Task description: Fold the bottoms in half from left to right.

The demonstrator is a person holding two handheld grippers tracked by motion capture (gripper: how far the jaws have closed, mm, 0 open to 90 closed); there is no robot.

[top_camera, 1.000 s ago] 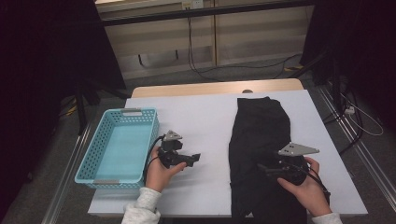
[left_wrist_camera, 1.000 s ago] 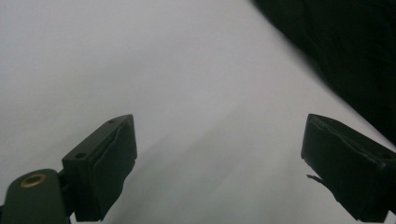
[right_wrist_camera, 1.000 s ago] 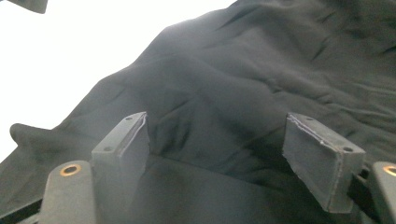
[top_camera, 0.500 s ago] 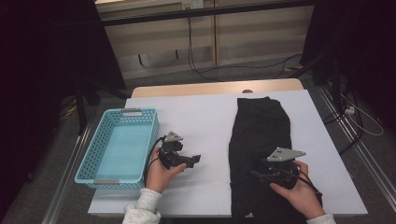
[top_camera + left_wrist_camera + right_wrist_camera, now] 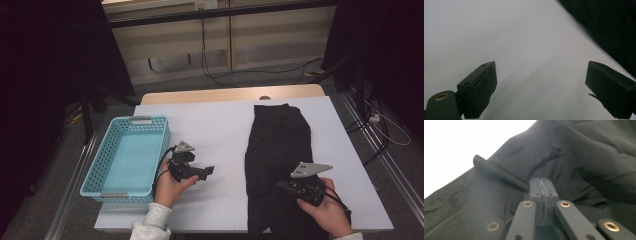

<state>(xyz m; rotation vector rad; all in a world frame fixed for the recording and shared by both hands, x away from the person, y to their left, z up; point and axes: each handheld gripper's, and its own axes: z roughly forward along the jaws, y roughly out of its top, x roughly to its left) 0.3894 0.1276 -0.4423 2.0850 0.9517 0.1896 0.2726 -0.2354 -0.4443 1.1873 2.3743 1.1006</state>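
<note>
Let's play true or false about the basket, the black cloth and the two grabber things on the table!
1. The blue basket has toys in it. False: nothing lies in it.
2. The left gripper is open. True: its jaws stand wide apart over the white table.
3. The right gripper is open too. False: its jaws are pressed together, over the black cloth.
4. The black cloth lies on the right part of the table. True.
5. The basket sits on top of the cloth. False: it stands at the table's left edge, apart from the cloth.
</note>
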